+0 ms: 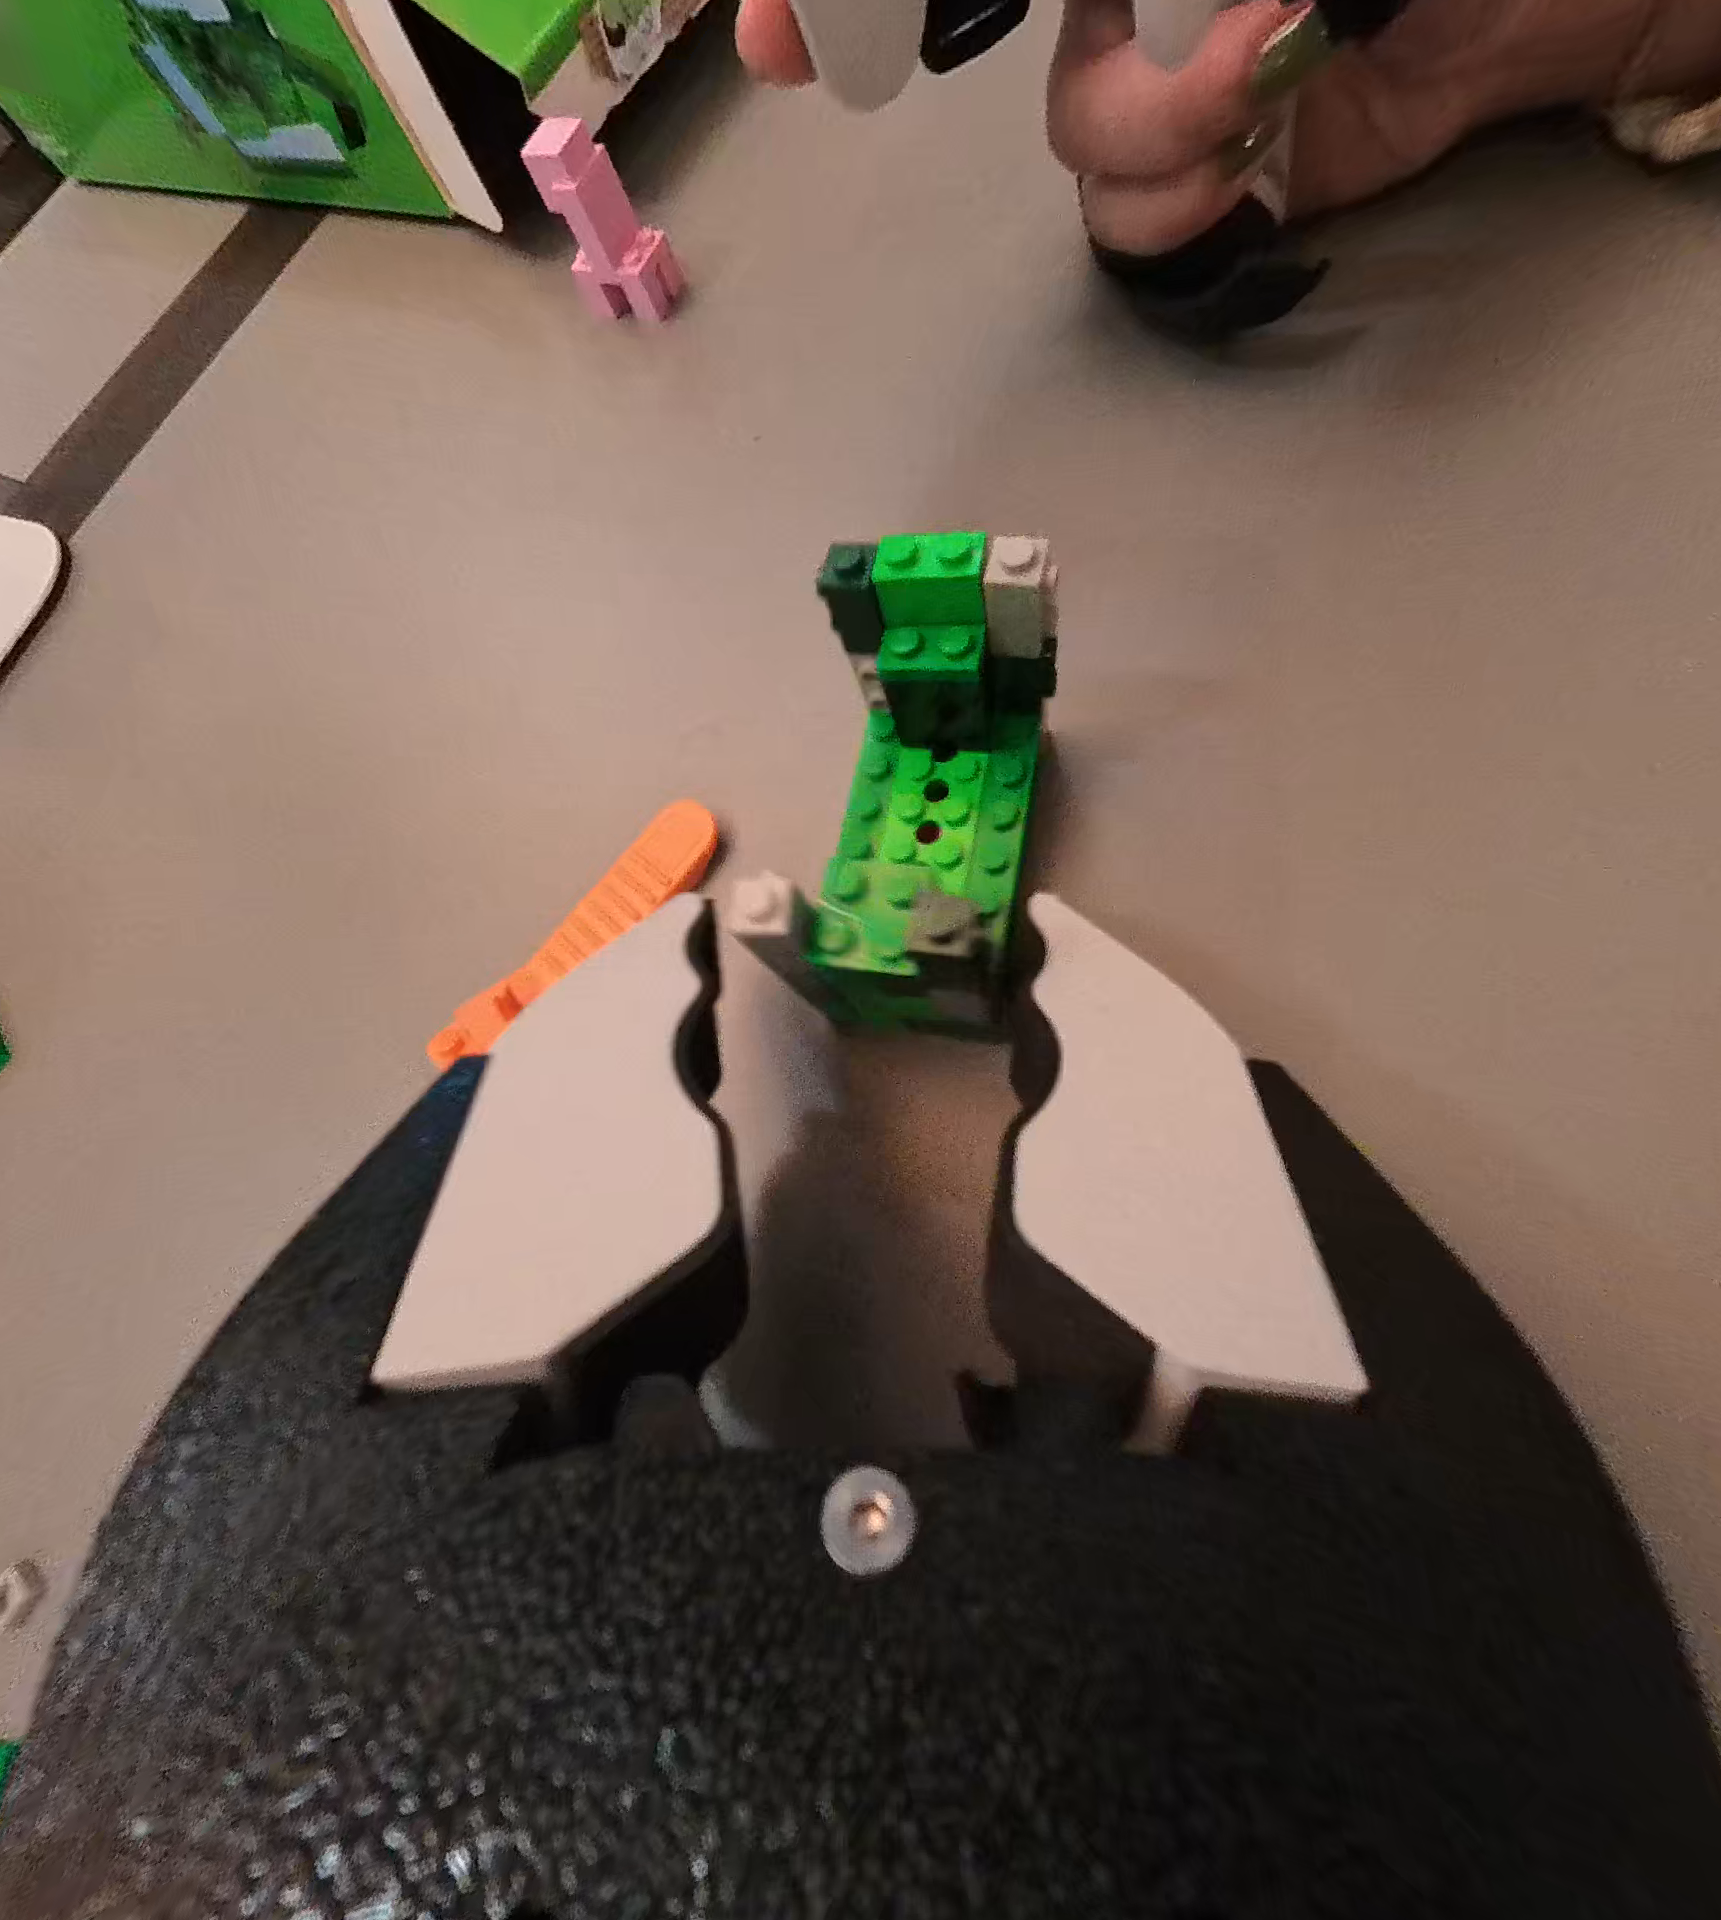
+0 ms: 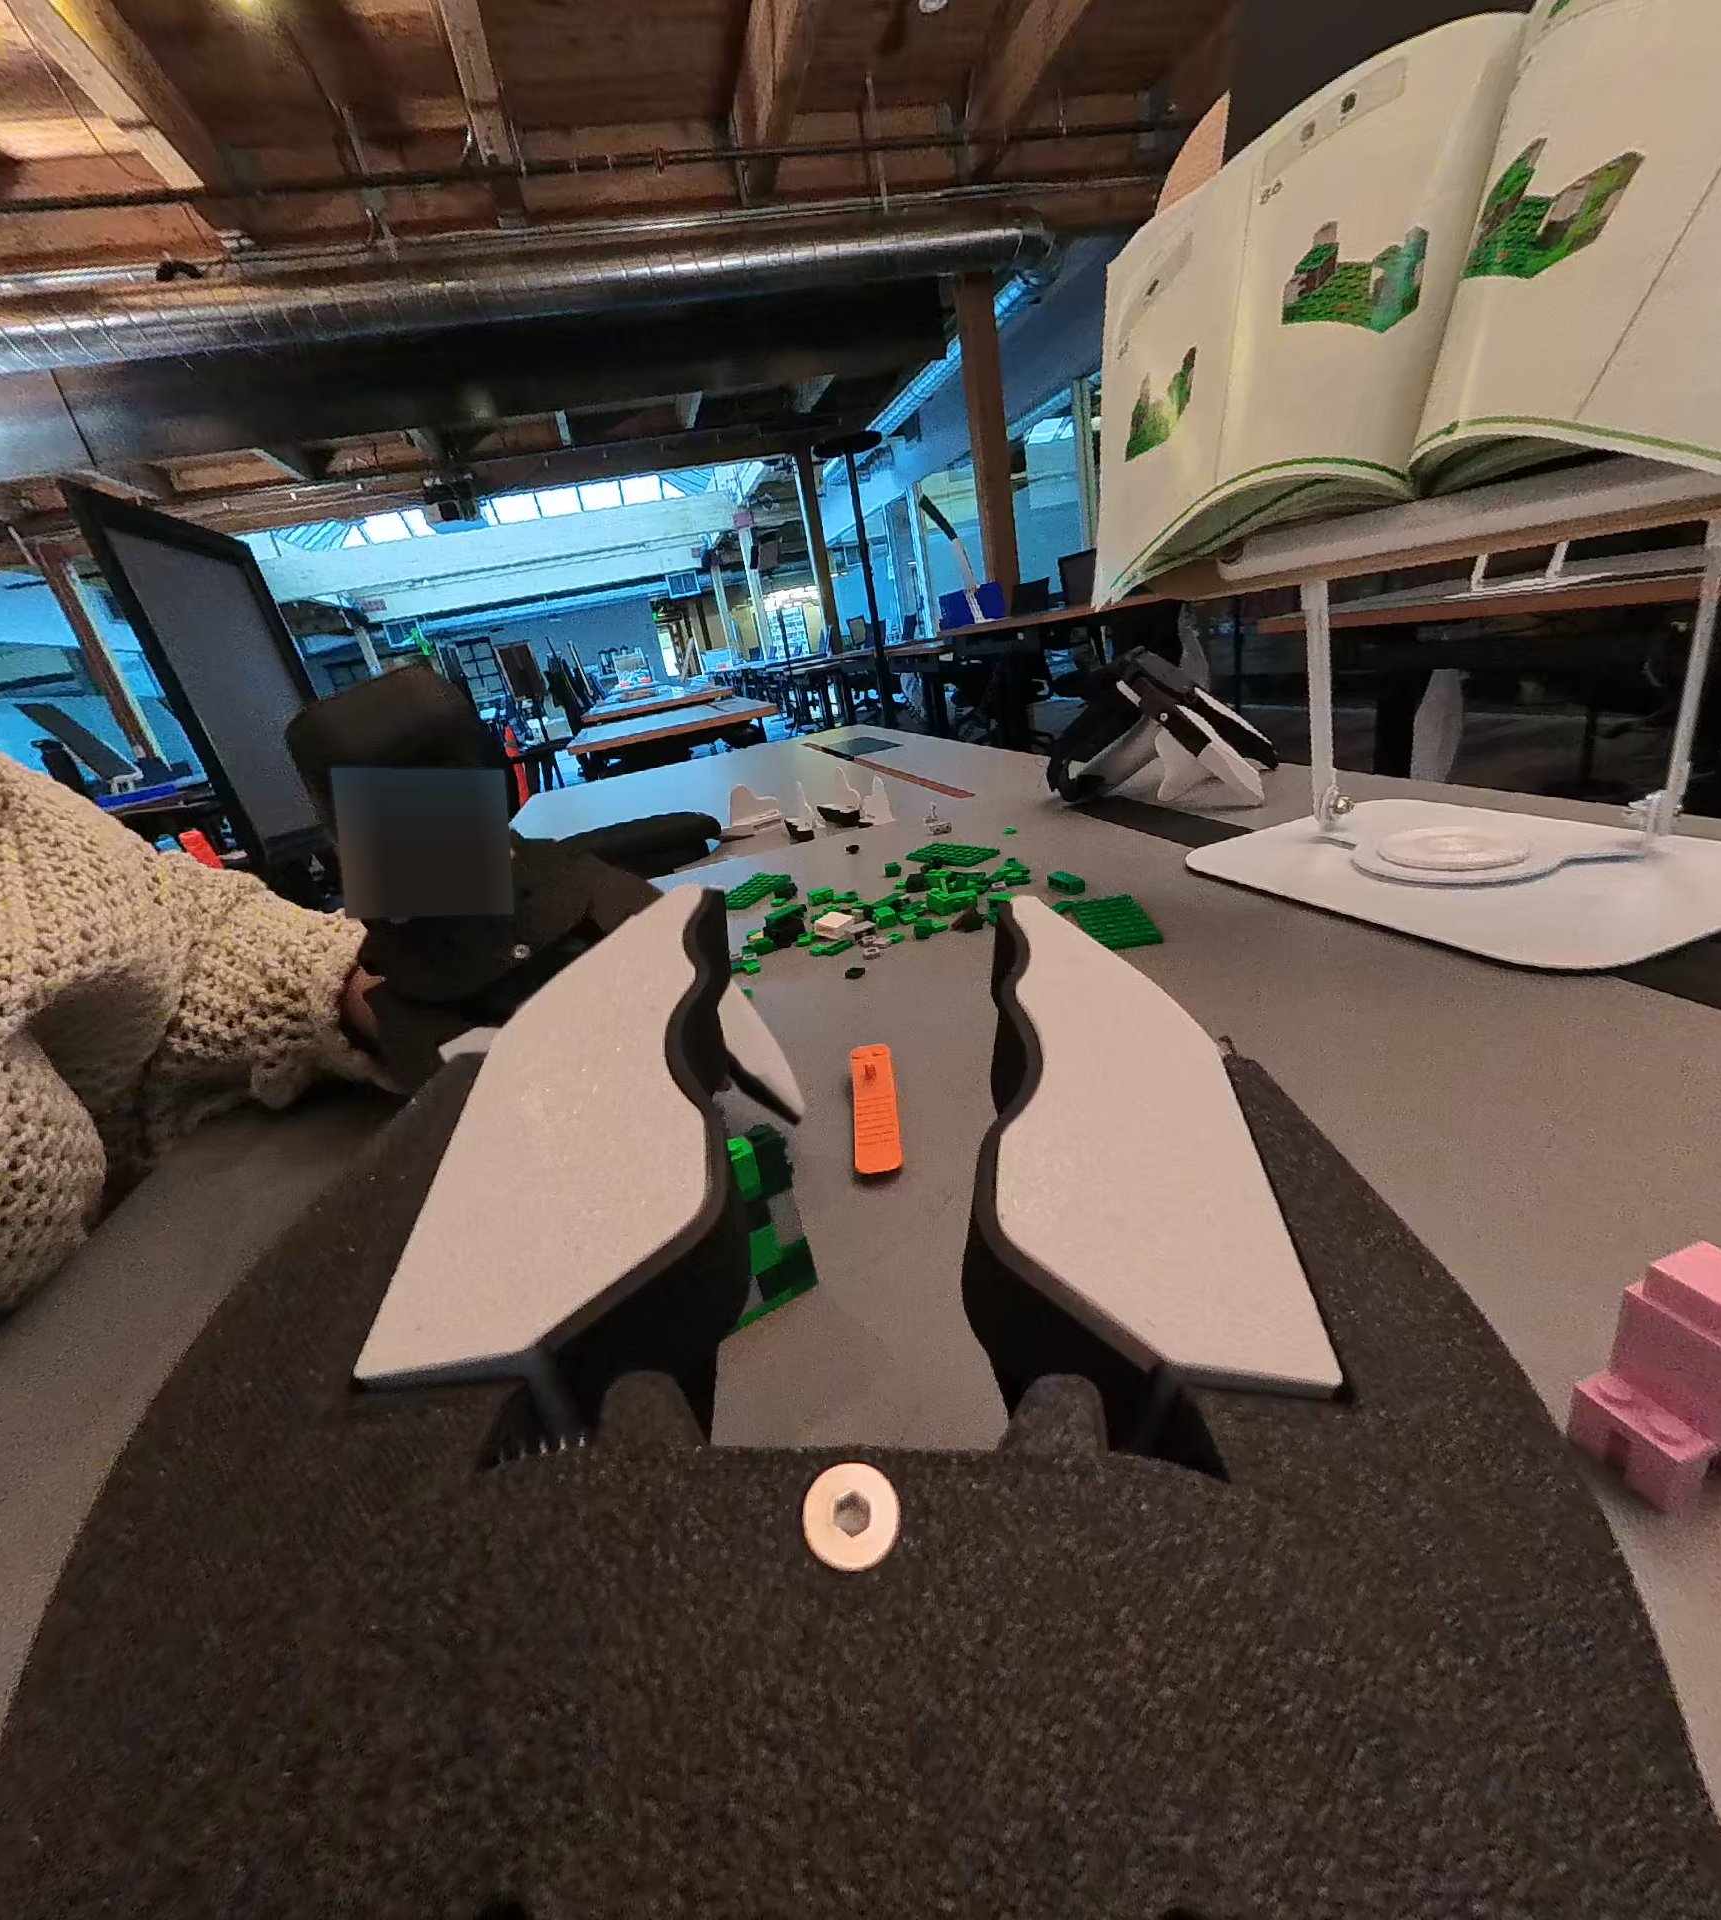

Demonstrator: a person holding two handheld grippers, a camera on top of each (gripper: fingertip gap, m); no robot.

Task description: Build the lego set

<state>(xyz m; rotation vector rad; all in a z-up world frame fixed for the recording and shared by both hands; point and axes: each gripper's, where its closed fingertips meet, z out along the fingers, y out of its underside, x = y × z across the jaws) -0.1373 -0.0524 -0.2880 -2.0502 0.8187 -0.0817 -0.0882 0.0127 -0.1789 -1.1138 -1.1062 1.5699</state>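
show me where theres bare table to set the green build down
Free: the grey table right of the green build, and between the orange separator and pink pig. Crowded: the loose brick pile beyond, beside the white stand base.

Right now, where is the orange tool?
The orange tool lies flat on the grey table, just left of the green build in the left wrist view. In the right wrist view it shows between the right gripper's fingers.
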